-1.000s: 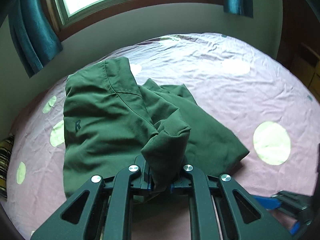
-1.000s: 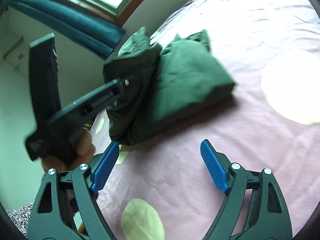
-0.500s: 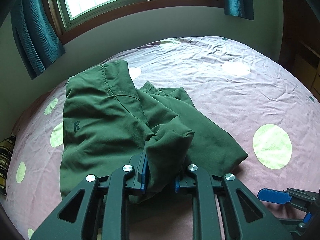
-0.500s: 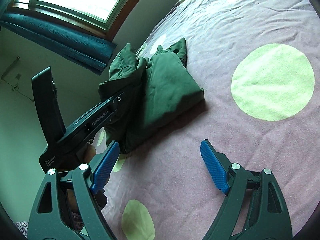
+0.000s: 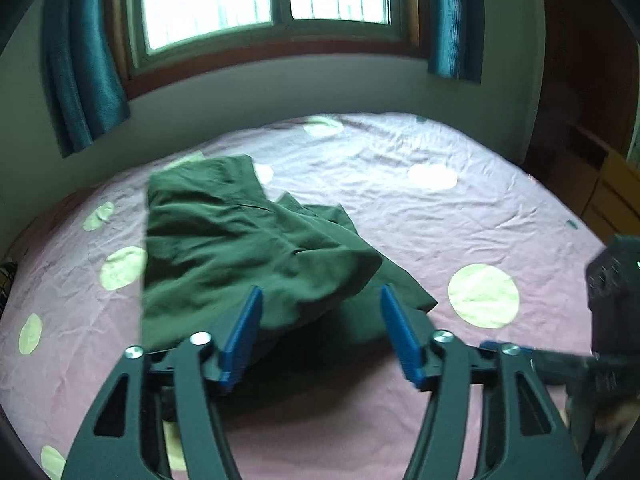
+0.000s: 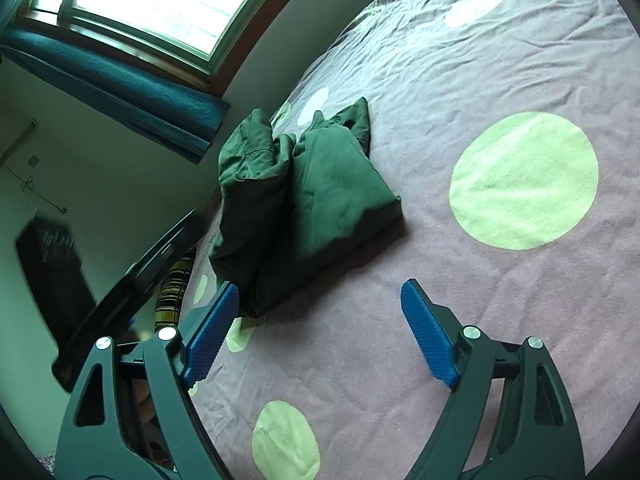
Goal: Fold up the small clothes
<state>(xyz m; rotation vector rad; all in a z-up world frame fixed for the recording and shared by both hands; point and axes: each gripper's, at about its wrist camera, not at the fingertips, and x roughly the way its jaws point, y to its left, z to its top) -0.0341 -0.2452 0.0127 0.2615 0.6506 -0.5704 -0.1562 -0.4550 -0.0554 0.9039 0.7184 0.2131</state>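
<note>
A dark green garment (image 5: 240, 256) lies partly folded and bunched on the pink bedspread (image 5: 460, 224). It also shows in the right wrist view (image 6: 312, 192), left of centre. My left gripper (image 5: 320, 328) is open and empty, just in front of the garment's near fold. My right gripper (image 6: 320, 328) is open and empty above the bare bedspread (image 6: 400, 320), to the right of the garment. The left gripper's dark body (image 6: 132, 272) shows at the left of the right wrist view.
The bedspread has pale green dots (image 6: 524, 180). A window with teal curtains (image 5: 84, 72) is behind the bed. A wooden cabinet (image 5: 608, 196) stands at the right. A striped cloth (image 6: 172, 288) lies at the bed's left edge.
My left gripper has opened and let go of the garment's fold, which now rests on the pile. It has pulled back. My right gripper stayed open and shifted slightly.
</note>
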